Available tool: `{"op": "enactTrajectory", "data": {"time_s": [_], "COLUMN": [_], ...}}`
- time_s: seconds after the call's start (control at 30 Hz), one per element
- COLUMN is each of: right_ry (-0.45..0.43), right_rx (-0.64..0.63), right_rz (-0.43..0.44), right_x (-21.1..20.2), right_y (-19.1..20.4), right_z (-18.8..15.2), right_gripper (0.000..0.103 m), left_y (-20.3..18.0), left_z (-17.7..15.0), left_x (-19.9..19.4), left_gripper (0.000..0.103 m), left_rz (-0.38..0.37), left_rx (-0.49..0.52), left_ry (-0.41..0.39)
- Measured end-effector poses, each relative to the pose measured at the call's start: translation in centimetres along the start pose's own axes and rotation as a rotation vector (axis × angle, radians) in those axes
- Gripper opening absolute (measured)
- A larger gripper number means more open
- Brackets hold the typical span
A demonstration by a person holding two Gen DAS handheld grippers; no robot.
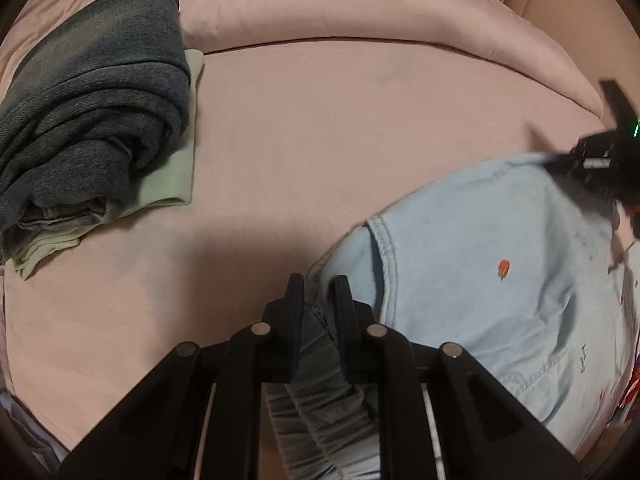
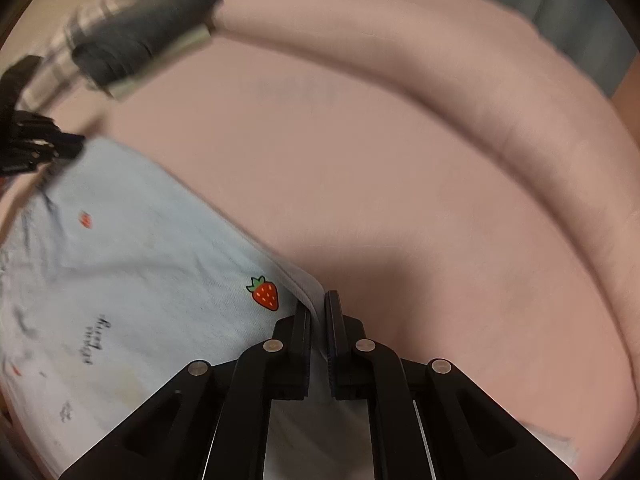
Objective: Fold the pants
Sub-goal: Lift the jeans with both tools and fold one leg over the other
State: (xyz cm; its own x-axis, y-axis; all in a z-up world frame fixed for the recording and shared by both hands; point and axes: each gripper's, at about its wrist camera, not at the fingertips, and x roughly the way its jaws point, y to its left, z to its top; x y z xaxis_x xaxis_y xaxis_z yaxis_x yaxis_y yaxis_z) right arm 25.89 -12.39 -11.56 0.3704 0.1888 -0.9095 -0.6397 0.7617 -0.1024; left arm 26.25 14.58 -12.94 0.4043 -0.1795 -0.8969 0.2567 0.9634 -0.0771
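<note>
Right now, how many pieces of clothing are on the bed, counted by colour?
Light blue: 1, the pants, gripped by both the left gripper and the right gripper
Dark grey-blue: 1, folded garment
Pale green: 1, folded garment beneath it
Total: 3

Left claw (image 1: pixel 318 292) angled steeply down, jaws nearly closed on gathered pants (image 1: pixel 480 280) fabric. Right claw (image 2: pixel 318 308) likewise pitched down, jaws clamped on the cloth's thin edge (both grips firm).

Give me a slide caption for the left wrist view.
Left gripper pinching the gathered waistband of light blue pants on a pink bed.
</note>
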Motion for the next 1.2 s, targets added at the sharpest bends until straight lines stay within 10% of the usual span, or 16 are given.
{"op": "enactTrajectory", "data": {"time_s": [0.13, 0.3, 0.37, 0.53, 0.63, 0.9, 1.2], "right_ry": [-0.036, -0.038, 0.001, 0.006, -0.002, -0.1, -0.355], "right_rx": [0.011, 0.034, 0.052, 0.065, 0.02, -0.001, -0.095], "right_rz": [0.016, 0.045, 0.062, 0.076, 0.065, -0.108, -0.28], "right_x": [-1.8, -2.4, -0.7, 0.1, -0.7, -6.4, -19.6], "right_y": [0.7, -0.1, -0.6, 0.5, 2.2, 6.9, 14.1], "right_z": [0.0, 0.3, 1.4, 1.0, 0.6, 0.2, -7.3], "right_gripper": [0.007, 0.025, 0.041, 0.043, 0.013, 0.006, 0.006], "left_y": [-0.2, -0.5, -0.8, -1.9, -3.0, -7.4, -9.7], "left_z": [0.9, 1.8, 2.0, 2.7, 2.5, 1.9, -5.9], "left_x": [-0.8, 1.0, 2.0, 1.5, 1.1, -4.0, -15.3], "left_gripper": [0.06, 0.06, 0.058, 0.023, 0.015, 0.013, 0.013], "left_rz": [-0.036, -0.049, -0.071, -0.062, -0.021, 0.235, 0.306], "left_rx": [-0.008, 0.007, 0.001, 0.104, 0.128, 0.181, 0.259], "left_ry": [0.0, 0.053, 0.074, 0.077, 0.065, -0.043, -0.304]}}
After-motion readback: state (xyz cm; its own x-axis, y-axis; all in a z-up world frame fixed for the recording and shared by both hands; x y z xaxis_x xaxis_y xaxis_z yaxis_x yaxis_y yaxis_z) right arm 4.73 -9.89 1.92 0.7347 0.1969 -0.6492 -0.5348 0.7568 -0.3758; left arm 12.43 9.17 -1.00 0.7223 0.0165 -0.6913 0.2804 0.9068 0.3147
